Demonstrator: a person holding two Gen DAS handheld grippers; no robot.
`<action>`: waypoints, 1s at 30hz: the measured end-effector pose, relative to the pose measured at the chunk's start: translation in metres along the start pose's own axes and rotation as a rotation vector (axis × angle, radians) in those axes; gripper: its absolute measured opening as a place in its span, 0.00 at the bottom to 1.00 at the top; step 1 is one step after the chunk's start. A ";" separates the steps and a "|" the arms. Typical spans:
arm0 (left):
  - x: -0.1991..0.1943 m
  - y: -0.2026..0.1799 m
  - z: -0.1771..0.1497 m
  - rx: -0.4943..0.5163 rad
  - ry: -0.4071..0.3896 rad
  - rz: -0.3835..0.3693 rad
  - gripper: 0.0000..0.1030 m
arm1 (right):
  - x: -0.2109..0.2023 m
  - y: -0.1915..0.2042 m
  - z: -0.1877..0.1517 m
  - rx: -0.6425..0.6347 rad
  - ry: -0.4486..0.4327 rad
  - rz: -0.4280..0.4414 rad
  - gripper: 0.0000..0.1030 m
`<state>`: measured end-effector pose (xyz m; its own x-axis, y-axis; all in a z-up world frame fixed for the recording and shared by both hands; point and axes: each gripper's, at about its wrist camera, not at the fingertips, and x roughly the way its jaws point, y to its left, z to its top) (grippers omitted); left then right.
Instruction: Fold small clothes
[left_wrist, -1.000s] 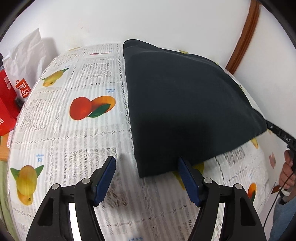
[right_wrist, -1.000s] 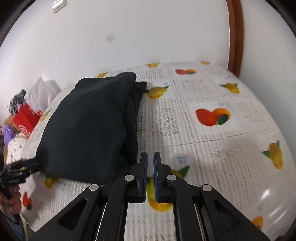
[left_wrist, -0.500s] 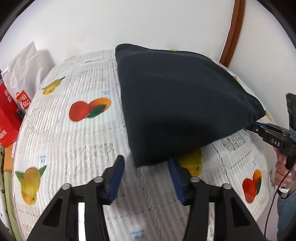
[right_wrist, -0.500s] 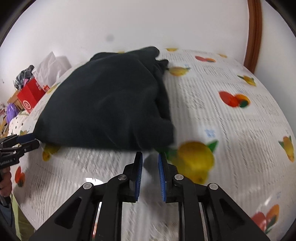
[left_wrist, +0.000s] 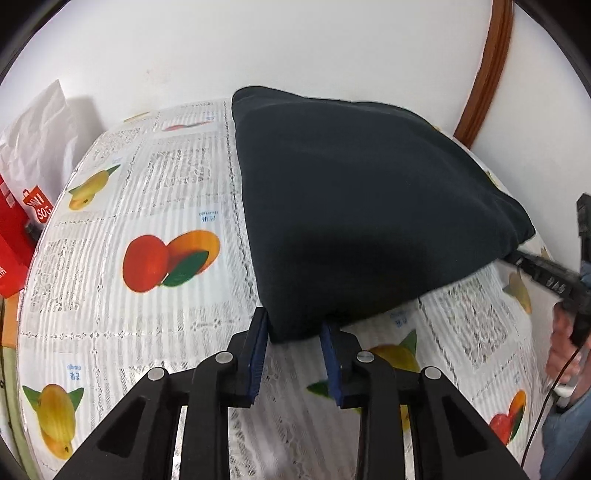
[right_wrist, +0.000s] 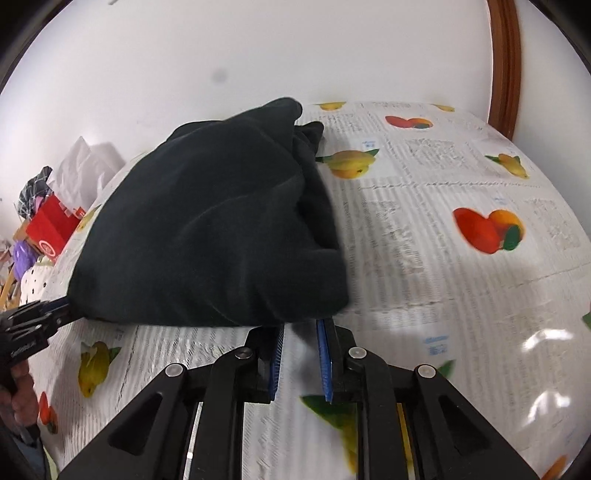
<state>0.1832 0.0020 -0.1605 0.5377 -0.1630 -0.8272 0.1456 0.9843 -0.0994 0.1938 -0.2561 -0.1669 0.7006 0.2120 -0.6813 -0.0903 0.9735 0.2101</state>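
A dark folded garment lies on the fruit-print tablecloth. My left gripper is open, its jaws on either side of the garment's near left corner. In the right wrist view the same garment is bunched, with a thick fold along its right side. My right gripper is open a little, its tips at the garment's near right corner; the cloth edge sits between them. The right gripper shows in the left wrist view at the garment's right corner. The left gripper shows in the right wrist view.
A white paper bag and red boxes stand at the table's left end. A wooden door frame runs up the white wall behind. In the right wrist view, red boxes and clutter sit past the far left edge.
Both grippers moved in to the garment's near corners. My left gripper's jaws narrowed around the left corner. My right gripper went from shut to slightly open at the right corner.
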 end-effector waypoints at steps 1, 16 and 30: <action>-0.002 0.000 -0.003 0.012 0.010 0.001 0.27 | -0.008 -0.004 -0.001 -0.002 -0.013 -0.003 0.17; -0.028 -0.005 0.022 0.026 -0.092 -0.014 0.42 | -0.056 -0.005 0.040 -0.001 -0.197 0.051 0.20; 0.008 0.001 0.026 -0.030 -0.022 0.011 0.50 | -0.020 0.006 0.042 -0.036 -0.219 0.067 0.06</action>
<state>0.2097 0.0000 -0.1531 0.5573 -0.1535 -0.8160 0.1152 0.9875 -0.1072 0.2093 -0.2583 -0.1229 0.8287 0.2561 -0.4976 -0.1637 0.9612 0.2220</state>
